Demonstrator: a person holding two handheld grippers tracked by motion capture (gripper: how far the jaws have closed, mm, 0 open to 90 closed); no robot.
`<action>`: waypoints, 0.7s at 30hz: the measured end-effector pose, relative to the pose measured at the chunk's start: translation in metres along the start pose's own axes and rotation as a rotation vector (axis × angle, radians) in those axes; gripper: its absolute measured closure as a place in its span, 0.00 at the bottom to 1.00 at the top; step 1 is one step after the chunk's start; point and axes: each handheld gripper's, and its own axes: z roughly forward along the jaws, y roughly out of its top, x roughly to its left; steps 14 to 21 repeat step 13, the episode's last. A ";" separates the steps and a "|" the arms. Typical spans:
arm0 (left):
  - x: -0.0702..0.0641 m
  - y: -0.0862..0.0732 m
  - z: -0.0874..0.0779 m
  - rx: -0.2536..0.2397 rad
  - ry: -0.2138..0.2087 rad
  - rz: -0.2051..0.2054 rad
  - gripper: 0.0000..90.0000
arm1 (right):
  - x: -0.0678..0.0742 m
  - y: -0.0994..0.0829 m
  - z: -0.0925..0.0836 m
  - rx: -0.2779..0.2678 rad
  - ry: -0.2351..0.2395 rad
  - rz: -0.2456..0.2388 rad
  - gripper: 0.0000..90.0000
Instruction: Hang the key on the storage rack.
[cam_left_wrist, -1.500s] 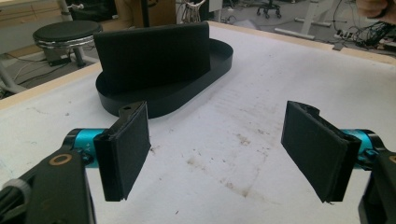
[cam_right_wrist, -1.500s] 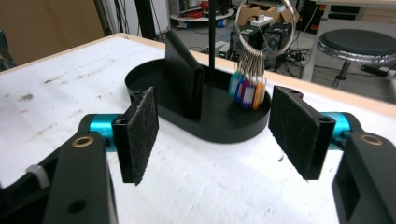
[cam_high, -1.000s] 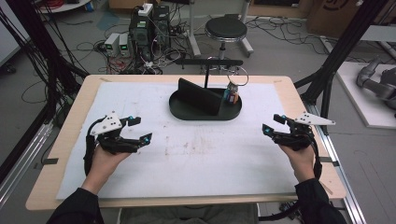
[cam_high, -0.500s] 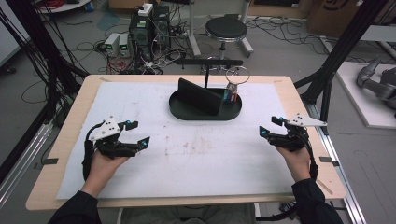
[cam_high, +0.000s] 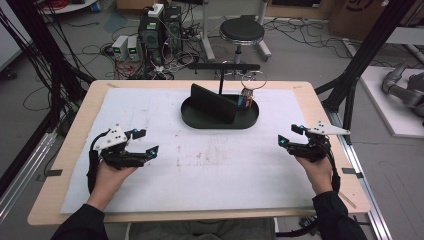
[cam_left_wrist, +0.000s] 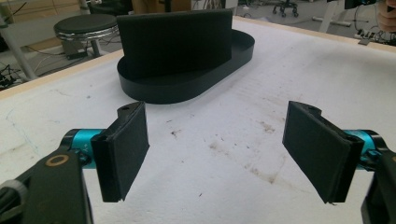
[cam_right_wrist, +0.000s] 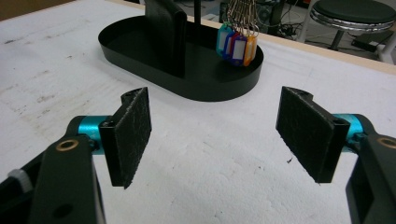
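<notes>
We hold the left gripper (cam_high: 142, 141) near the table's (cam_high: 320, 107) front-left part, well short of the black oval tray (cam_high: 200, 119) and off to its left, with the jaws spread wide and nothing between them; in the left gripper view (cam_left_wrist: 217, 154) its black pads (cam_left_wrist: 122, 149) frame only stained white mat (cam_left_wrist: 224, 135). Our right gripper (cam_high: 291, 136) sits on the tray's other side, to its front-right and well apart from it, jaws likewise parted and empty, and in the right gripper view (cam_right_wrist: 212, 140) they point toward the tray (cam_right_wrist: 210, 91). Farther on, the tray rests on the mat (cam_high: 215, 165) near the table's far edge. Inside it a black upright panel (cam_high: 212, 104) stands slanted across the middle, and at the tray's right end a bunch of coloured key tags (cam_right_wrist: 236, 46) hangs from a metal ring (cam_high: 253, 80) on a thin black stand (cam_high: 221, 75). Beyond the tray, off the table, a round stool (cam_high: 242, 31) stands on the floor among cables and equipment.
</notes>
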 end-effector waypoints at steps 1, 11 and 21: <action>0.000 0.000 0.000 0.000 0.001 -0.003 0.25 | 0.000 0.000 0.000 0.001 -0.001 -0.001 0.30; 0.000 0.001 0.001 0.000 0.002 -0.003 0.25 | -0.003 0.000 0.000 -0.010 0.012 0.001 0.29; -0.001 0.002 0.001 -0.003 0.004 0.000 0.25 | -0.006 -0.002 0.002 -0.006 0.009 0.016 0.29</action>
